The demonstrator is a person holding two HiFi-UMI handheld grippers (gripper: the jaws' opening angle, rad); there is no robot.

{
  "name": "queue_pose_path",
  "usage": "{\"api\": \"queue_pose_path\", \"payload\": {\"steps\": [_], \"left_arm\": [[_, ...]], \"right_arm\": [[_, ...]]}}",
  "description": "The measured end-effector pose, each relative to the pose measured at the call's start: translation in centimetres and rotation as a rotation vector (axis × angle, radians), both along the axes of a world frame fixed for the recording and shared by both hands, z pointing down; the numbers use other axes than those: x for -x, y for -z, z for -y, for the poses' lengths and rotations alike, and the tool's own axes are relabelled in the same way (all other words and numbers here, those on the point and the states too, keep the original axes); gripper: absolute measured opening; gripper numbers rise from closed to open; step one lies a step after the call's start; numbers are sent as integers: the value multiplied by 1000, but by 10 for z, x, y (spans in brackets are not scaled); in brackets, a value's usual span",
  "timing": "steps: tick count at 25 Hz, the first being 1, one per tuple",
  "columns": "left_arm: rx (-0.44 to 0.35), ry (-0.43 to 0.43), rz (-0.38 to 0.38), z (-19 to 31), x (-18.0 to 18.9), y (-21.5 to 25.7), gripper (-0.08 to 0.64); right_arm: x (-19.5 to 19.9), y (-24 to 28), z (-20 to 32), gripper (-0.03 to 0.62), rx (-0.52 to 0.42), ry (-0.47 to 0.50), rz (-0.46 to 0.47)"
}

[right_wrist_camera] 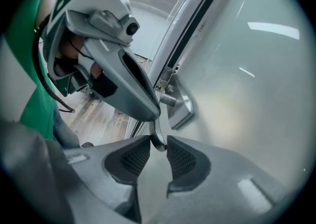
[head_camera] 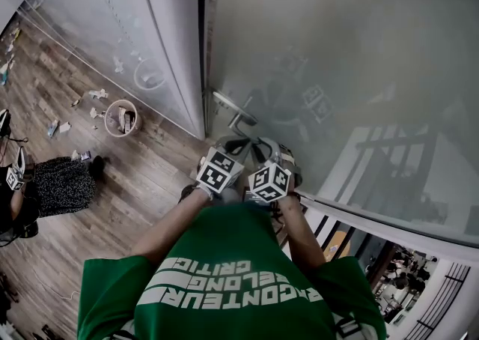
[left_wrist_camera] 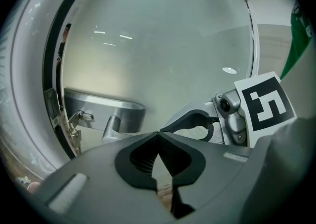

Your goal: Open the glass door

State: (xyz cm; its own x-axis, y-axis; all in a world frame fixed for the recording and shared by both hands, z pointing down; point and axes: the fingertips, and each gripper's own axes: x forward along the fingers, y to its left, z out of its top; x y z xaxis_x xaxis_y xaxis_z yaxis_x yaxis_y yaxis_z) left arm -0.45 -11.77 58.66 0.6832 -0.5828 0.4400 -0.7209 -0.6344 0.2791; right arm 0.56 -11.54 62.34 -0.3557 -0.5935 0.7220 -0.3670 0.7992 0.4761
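The frosted glass door (head_camera: 337,69) stands shut beside its frame, with a steel lever handle (head_camera: 230,106) near its edge. Both grippers are held close together just below the handle. My right gripper (right_wrist_camera: 158,145) is open; the lever's end (right_wrist_camera: 158,138) sits between its pads, with a thin gap at the right pad. My left gripper (left_wrist_camera: 159,133) is shut with nothing in it, pointing at the glass just right of the handle (left_wrist_camera: 106,112). In the right gripper view the left gripper's (right_wrist_camera: 123,77) tip hangs just above the lever; whether it touches, I cannot tell.
A fixed glass panel (head_camera: 112,39) and the door frame (head_camera: 203,46) lie left of the door. On the wooden floor stand a round waste bin (head_camera: 120,117) with scraps around it, and a person (head_camera: 52,185) sits at the far left. A railing (head_camera: 441,293) shows at lower right.
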Motion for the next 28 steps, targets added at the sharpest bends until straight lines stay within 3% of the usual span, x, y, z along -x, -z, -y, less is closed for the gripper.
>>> {"api": "queue_pose_path", "payload": {"steps": [10,20,28], "left_arm": [[15,43,17,24,7,-16,17],[25,42,19,48,-14,-10,17],[24,107,30,85,-10,-33,17]], "right_arm": [[2,-14,25,100,36,-20,27],[-10,-14,66,100,50,-66,45],[-10,-36,113,100,75,-109,92]]}}
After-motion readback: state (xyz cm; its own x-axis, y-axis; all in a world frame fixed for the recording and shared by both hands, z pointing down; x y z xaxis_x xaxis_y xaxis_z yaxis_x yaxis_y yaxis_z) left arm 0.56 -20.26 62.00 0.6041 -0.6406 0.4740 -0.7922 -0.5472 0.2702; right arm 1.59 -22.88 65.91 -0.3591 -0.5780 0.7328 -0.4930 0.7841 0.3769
